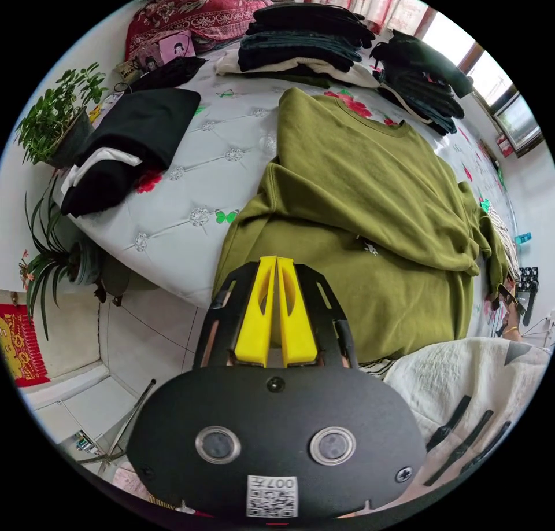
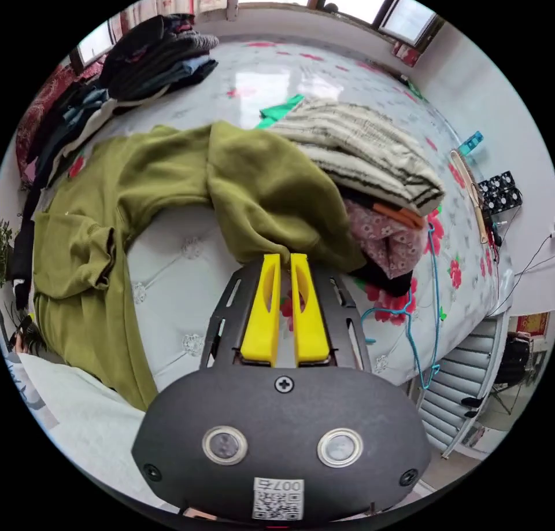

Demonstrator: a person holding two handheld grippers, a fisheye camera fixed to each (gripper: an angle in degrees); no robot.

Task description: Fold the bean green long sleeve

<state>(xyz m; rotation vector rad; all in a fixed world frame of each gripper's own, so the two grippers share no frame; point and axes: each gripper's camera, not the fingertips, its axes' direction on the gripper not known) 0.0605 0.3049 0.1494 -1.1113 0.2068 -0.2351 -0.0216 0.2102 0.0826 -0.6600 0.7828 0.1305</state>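
Note:
The bean green long sleeve [image 1: 370, 207] lies flat on the white quilted bed [image 1: 219, 161], neck toward the far side. One sleeve is folded across its chest. My left gripper [image 1: 276, 259] hovers over the lower body of the shirt, jaws shut, with no cloth seen between them. The other sleeve [image 2: 272, 201] runs out sideways and leans against a striped knit pile [image 2: 364, 149]. My right gripper [image 2: 285, 256] is shut on that sleeve's end. The right gripper [image 1: 507, 297] also shows at the sleeve's tip in the left gripper view.
Stacks of dark folded clothes [image 1: 306, 33] stand along the bed's far side, and a black folded pile [image 1: 133, 137] lies at the left. Potted plants [image 1: 58, 114] stand beside the bed. A blue cord [image 2: 430, 299] hangs off the bed edge. A person's pale garment [image 1: 462, 392] is close.

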